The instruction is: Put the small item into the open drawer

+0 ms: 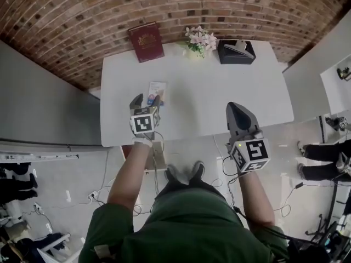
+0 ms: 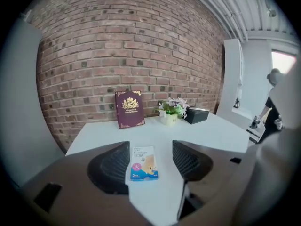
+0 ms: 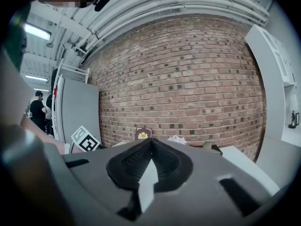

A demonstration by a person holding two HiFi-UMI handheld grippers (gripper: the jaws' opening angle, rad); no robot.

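A small blue-and-white bandage box (image 1: 158, 89) (image 2: 143, 164) lies flat on the white table (image 1: 219, 97), near its front left. My left gripper (image 1: 146, 99) (image 2: 150, 161) is lowered over the box with its jaws open. The box sits on the tabletop between the two pads, closer to the left one, and neither pad presses on it. My right gripper (image 1: 239, 112) (image 3: 150, 142) is shut and empty, held level over the table's front edge at the right. A pale box-like shape (image 1: 159, 156) shows under the front edge by my left wrist; I cannot tell whether it is the drawer.
At the table's back stand a burgundy book (image 1: 146, 41) (image 2: 129, 108), a small pot of flowers (image 1: 198, 41) (image 2: 171, 111) and a black tissue box (image 1: 236, 52) (image 2: 196, 115), against a brick wall. Cables lie on the floor by my feet. A person's legs (image 1: 323, 158) show at the right.
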